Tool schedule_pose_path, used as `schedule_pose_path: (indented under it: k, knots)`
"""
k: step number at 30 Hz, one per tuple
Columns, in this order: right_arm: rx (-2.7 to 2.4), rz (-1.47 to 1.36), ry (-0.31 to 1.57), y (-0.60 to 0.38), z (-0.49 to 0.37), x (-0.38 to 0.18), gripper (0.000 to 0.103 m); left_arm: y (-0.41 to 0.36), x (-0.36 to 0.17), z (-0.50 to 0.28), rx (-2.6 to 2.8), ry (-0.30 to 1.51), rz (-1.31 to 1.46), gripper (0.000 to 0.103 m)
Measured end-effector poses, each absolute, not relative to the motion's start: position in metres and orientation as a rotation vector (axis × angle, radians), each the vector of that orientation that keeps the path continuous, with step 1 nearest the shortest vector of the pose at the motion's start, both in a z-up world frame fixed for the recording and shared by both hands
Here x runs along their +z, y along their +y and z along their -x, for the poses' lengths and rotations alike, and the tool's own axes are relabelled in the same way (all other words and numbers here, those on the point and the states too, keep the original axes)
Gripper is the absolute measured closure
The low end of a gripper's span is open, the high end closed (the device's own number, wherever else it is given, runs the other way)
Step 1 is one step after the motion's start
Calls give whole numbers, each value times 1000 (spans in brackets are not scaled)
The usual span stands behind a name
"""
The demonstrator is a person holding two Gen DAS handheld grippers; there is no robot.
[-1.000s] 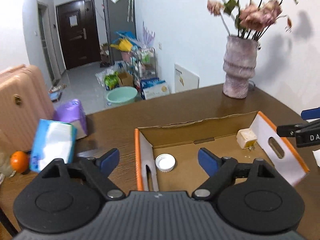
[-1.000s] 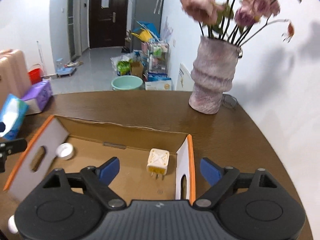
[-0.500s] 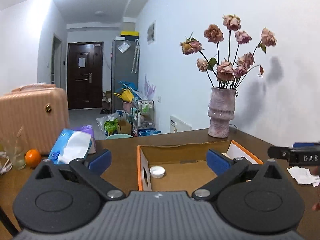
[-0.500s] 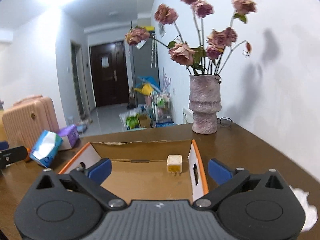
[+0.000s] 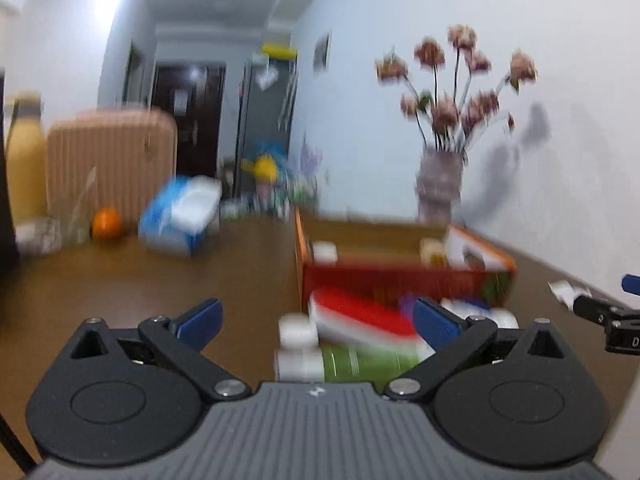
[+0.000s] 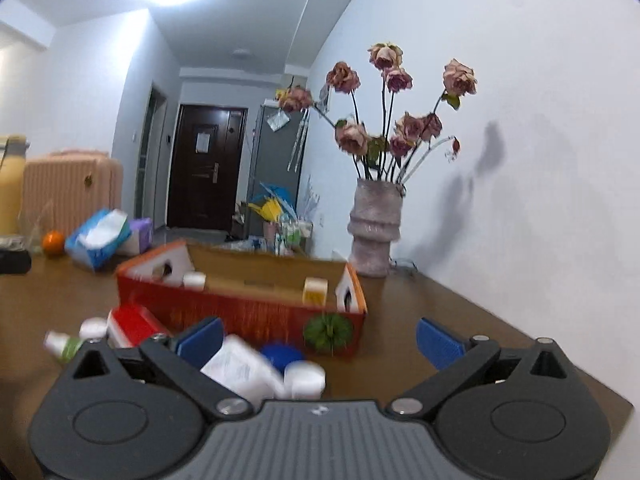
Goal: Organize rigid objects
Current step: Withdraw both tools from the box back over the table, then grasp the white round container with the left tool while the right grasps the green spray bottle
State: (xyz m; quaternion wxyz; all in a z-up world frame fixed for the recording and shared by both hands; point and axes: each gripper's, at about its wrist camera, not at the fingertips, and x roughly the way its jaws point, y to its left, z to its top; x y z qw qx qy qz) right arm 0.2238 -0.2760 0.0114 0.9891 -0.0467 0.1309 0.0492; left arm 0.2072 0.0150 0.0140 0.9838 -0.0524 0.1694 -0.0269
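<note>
Both grippers empty, jaws spread wide: left gripper (image 5: pixel 316 316), right gripper (image 6: pixel 318 340). Loose items sit on table in front of cardboard box (image 6: pixel 256 312); white bottle (image 6: pixel 244 368) nearest right. I judge: centre jaws over it, close gently.

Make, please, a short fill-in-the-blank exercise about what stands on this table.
1. The white cap lies inside the ___ box.
2. The vase holds dried ___.
3. Both the left gripper and the right gripper have their jaws ___.

Missing words: cardboard; flowers; open
</note>
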Motion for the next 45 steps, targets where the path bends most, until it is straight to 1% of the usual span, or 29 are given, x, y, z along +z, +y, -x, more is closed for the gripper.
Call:
schedule_pose_path:
  k: [3,6,12,16,19,25,31,33,35,37,45]
  knots:
    - [142,54,290,-272,-190,-8,0,15,-3,-175,-83,357,120,0]
    - [146,71,280,-264,-159,-19,0,13,-10,-143,-89,340,58,0]
    - [169,98,265,-260,-111,-12,0,15,-13,-90,-139,380,41,0]
    - [228,9,314,-261,-96,-9,0,8,-16,-78,-148,374,4,0]
    - [262,-30,355,-262,-100,-11,0,2,-16,-81,-143,368,-21,0]
    - [218,-47,349,-264,-103,-17,0,-3,-19,-90,-143,387,-21,0]
    - [179,3,367,-260,-118,-27,0,1,-22,-104,-133,387,-37,0]
    - [186,0,383,-260,-128,-28,3,2,-21,-112,-137,382,-48,0]
    - [209,-13,396,-258,-138,-28,8,5,-20,-124,-134,388,-65,0]
    - [227,-28,412,-254,-151,-28,10,9,-16,-138,-128,393,-66,0]
    - [264,-129,491,-240,-206,-27,26,40,4,-224,-154,445,-12,0]
